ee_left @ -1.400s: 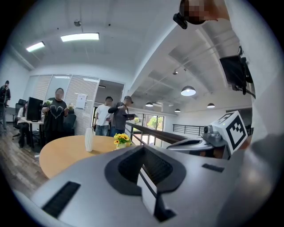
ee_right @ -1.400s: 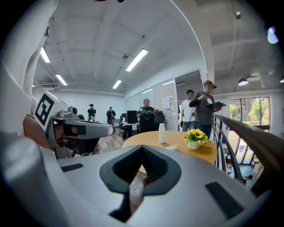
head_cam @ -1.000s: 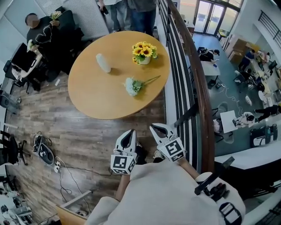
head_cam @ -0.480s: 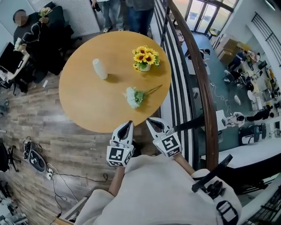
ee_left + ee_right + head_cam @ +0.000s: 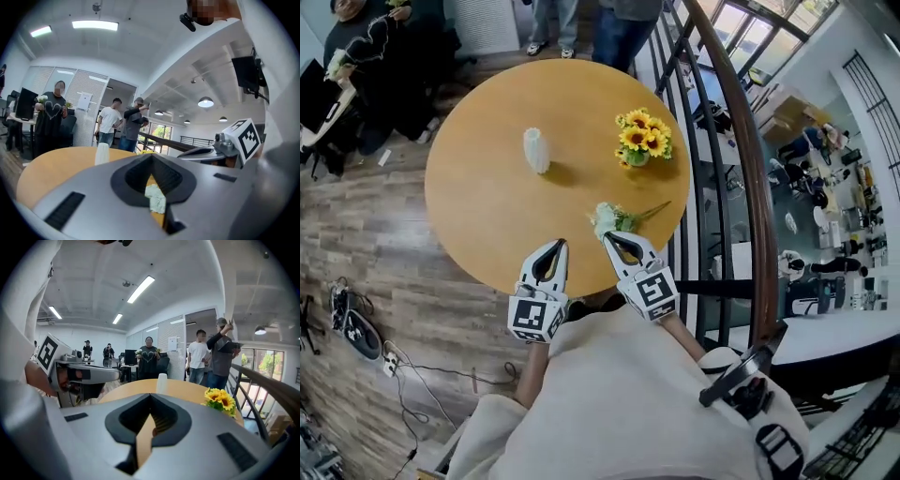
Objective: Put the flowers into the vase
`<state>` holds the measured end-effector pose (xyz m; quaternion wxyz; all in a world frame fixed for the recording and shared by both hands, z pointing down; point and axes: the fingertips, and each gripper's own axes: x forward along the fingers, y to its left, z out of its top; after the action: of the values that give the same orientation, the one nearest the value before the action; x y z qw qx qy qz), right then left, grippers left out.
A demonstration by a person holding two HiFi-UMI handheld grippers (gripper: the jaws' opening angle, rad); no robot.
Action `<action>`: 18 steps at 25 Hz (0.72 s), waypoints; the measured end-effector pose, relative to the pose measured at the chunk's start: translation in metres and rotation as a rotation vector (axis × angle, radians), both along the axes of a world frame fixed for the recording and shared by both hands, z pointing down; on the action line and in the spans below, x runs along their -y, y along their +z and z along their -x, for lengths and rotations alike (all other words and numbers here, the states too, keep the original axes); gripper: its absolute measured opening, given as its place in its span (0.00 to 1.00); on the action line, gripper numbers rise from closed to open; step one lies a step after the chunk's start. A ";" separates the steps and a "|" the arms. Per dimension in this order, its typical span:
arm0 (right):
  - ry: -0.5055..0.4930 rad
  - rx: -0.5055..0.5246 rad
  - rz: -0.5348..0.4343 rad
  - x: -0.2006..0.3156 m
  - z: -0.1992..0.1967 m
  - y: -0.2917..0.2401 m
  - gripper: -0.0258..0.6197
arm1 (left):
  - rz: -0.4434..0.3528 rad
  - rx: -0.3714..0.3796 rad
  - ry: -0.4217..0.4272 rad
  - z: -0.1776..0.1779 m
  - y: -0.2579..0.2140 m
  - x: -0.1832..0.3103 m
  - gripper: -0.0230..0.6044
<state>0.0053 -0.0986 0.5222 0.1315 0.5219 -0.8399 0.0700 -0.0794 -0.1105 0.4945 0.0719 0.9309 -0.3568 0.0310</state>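
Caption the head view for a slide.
Shut and empty, the left gripper and right gripper hover at a round table bearing a loose white flower, a white vase and potted sunflowers.

The head view looks steeply down from above the person onto the round table (image 5: 487,206), with the left gripper (image 5: 557,244) and right gripper (image 5: 609,237) near its lower middle. Each gripper view rides low behind its own jaws and faces nearly level across the table. All three views share the white vase (image 5: 536,150) and probably the sunflowers (image 5: 642,139), which barely show in the left gripper view.
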 end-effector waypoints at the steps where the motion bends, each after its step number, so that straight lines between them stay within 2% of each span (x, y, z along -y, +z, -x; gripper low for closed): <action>1: -0.010 -0.004 0.018 0.001 0.001 0.003 0.05 | 0.010 -0.005 -0.010 0.002 0.001 0.002 0.05; 10: -0.062 -0.026 0.178 -0.003 0.000 0.045 0.05 | 0.118 0.000 -0.073 0.014 0.023 0.010 0.05; 12: -0.087 -0.102 0.190 -0.003 -0.002 0.056 0.05 | 0.128 -0.002 -0.081 0.015 0.026 0.012 0.05; 13: -0.113 -0.199 0.183 -0.004 -0.002 0.065 0.05 | 0.130 0.002 -0.081 0.016 0.027 0.014 0.05; 14: -0.155 -0.345 0.165 -0.006 -0.004 0.074 0.05 | 0.131 0.007 -0.081 0.016 0.028 0.017 0.05; 17: -0.378 -0.932 0.046 -0.014 -0.017 0.109 0.05 | 0.134 0.011 -0.079 0.009 0.028 0.026 0.05; 18: -0.443 -1.055 0.020 -0.018 -0.023 0.118 0.05 | 0.135 0.011 -0.077 0.005 0.027 0.028 0.05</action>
<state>0.0281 -0.0807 0.6406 0.5493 0.2965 -0.7492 -0.2214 -0.0843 -0.1384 0.5213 0.1336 0.9093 -0.3898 0.0575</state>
